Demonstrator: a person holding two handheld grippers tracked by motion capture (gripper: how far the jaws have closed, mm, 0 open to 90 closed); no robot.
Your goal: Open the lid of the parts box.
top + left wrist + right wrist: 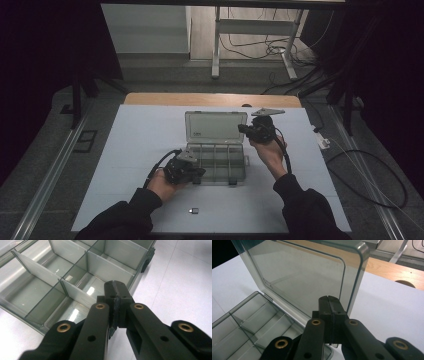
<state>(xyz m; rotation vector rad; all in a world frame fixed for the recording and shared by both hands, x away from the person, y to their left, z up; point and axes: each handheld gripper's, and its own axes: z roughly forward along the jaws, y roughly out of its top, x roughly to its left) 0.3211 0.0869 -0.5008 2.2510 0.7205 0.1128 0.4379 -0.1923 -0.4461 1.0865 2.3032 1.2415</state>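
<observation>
A clear, smoke-tinted plastic organiser box (pixel 216 162) with divided compartments sits in the middle of the white tabletop (pixel 130 150). Its hinged transparent lid (pixel 216 126) stands raised at the far side of the tray, roughly upright.

The left gripper (pixel 197 172) rests at the near left corner of the tray. In the left gripper view its jaws are pressed fully together, and the tips (pixel 115 290) sit over the near wall of the box. Whether they pinch that wall or merely rest against it is unclear, since the rim is hidden behind the jaws.

The right gripper (pixel 243 129) is up at the right edge of the lid. In the right gripper view its jaws (pixel 329 306) are likewise closed tight, and the lid's right-hand edge (pixel 357 280) appears to pass just by the tips; it looks like a grip on that edge, though the contact itself is hidden.

The compartments (pixel 47 267) that show are empty. A small grey metallic piece (pixel 194 210) lies alone on the tabletop near the front edge, well apart from the box and between the two forearms.

As a judgement, the work in hand is moving the lid while the left gripper steadies the tray. The lid stands up off the tray, so the box is open; what looks left is either laying the lid further back or bringing it down onto the tray. The loose piece is untouched.
</observation>
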